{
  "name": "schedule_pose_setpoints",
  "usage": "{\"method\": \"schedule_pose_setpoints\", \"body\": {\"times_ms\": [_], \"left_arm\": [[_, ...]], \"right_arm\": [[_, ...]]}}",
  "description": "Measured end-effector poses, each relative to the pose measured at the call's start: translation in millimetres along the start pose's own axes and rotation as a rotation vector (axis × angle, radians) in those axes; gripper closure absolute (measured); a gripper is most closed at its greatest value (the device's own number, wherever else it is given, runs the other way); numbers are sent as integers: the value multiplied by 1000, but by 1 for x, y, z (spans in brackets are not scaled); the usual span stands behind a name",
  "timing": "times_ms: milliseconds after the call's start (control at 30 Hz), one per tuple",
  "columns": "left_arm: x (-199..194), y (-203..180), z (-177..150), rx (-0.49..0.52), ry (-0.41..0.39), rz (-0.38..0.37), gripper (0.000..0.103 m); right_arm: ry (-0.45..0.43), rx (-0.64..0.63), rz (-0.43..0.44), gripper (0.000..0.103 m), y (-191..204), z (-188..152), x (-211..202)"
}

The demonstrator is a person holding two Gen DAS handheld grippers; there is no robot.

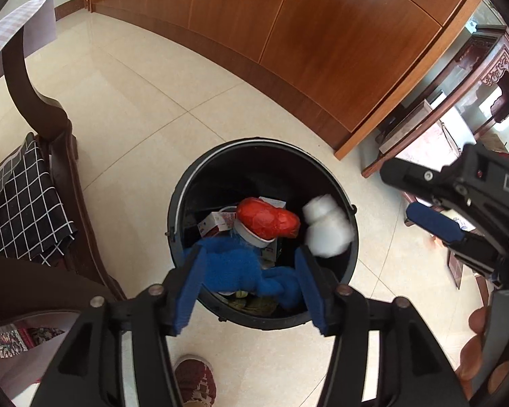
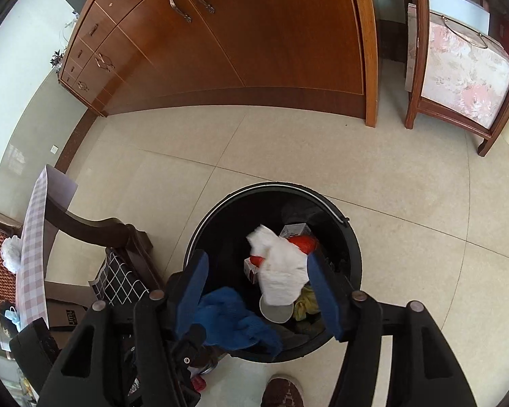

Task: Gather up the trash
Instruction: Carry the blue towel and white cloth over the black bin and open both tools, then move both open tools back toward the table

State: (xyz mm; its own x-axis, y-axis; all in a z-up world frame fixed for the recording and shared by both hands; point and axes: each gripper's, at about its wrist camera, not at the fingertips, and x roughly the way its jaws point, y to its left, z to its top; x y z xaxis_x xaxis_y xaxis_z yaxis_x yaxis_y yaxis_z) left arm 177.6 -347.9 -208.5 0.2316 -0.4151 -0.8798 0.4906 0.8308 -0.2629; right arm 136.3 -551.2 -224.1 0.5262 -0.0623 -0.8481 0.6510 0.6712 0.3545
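A black round trash bin (image 1: 186,203) stands on the tiled floor and also shows in the right wrist view (image 2: 207,224). Inside lie a blue cloth (image 1: 234,268), a red crumpled wrapper (image 1: 268,218), a white cup and a small carton. A white crumpled tissue (image 1: 327,232) is blurred in mid-air over the bin's right side; it also shows in the right wrist view (image 2: 281,271). My left gripper (image 1: 251,288) is open and empty above the bin. My right gripper (image 2: 258,288) is open above the bin, and it shows at the right in the left wrist view (image 1: 434,203).
A dark wooden chair (image 1: 47,135) with a black checked cushion stands left of the bin. A long wooden cabinet (image 1: 288,27) runs behind it. A carved side table (image 1: 475,101) is at the right. A shoe (image 1: 196,380) is on the floor below the bin.
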Motion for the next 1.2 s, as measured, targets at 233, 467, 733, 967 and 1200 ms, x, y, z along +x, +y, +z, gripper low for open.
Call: {"method": "schedule_pose_setpoints", "body": {"times_ms": [233,467,733,967,1200], "left_arm": [[-37,-3,3,53,-113,61,46],[-72,-6,5,89,-164,56,46],[-115,-11,6,113,-227,-50,46],[-162,-2,7,114,-327,-35,45],[-200,50,4,25,-410,74,37]], "right_arm": [[-78,-15,-19,40,4,-3,-19],[-115,-48,-11,40,16,-13,-42],[-163,-31,-40,40,14,-28,-85],[-219,-66,1,39,32,-26,-127],[-233,-178,122,34,96,-36,-140]]}}
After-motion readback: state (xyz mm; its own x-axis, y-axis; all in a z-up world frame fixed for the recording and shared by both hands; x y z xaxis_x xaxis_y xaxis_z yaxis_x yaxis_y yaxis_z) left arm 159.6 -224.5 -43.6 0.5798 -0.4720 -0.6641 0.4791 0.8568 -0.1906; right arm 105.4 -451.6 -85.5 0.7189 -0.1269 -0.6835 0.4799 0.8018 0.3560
